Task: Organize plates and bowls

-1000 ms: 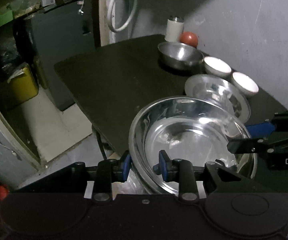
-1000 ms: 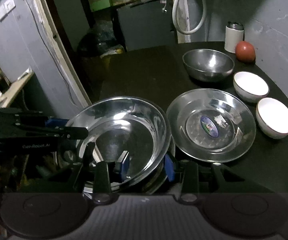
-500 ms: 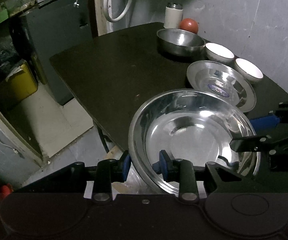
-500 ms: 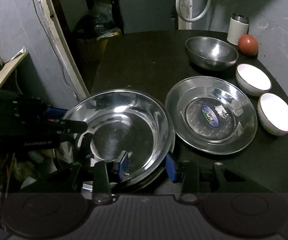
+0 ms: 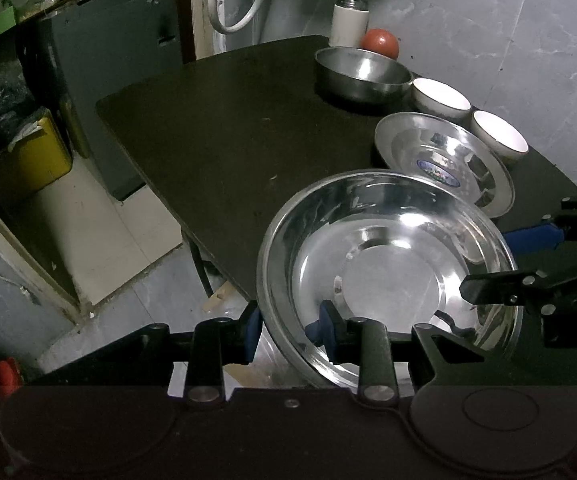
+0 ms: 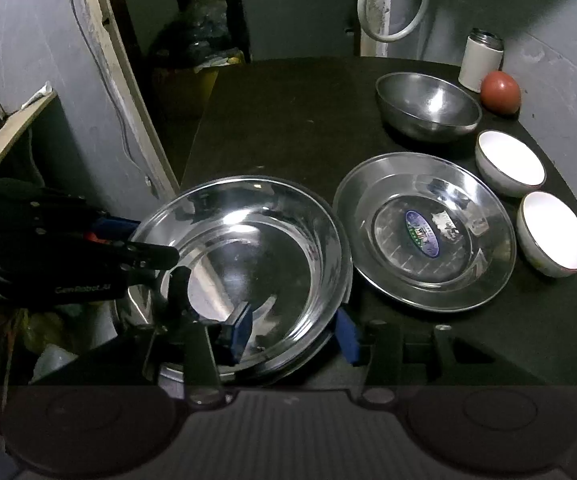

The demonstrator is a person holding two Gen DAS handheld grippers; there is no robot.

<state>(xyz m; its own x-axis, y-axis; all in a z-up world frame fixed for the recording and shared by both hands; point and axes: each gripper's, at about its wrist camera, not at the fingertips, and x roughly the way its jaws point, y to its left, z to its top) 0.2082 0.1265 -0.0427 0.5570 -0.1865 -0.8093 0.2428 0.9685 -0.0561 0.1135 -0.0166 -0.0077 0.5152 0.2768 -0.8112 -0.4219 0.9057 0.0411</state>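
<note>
A large deep steel plate [image 5: 388,264] [image 6: 248,256] is held above the table's near left corner by both grippers. My left gripper [image 5: 286,326] straddles its near rim, one pad inside and one outside. My right gripper [image 6: 290,330] straddles the opposite rim the same way. Each gripper shows in the other's view, the right one [image 5: 528,264] and the left one [image 6: 128,240]. A second steel plate [image 6: 424,232] with a sticker lies on the table to the right. Behind it stand a steel bowl [image 6: 428,106] and two white bowls [image 6: 510,168] [image 6: 552,234].
A dark table [image 6: 288,128] holds a white canister [image 6: 482,60] and a red ball [image 6: 500,92] at the back right by the wall. A yellow bin [image 5: 28,156] stands on the floor to the left. A white hose [image 6: 392,12] hangs on the back wall.
Both grippers have lifted the large plate and drawn back from the table, so the table objects look farther away and lower.
</note>
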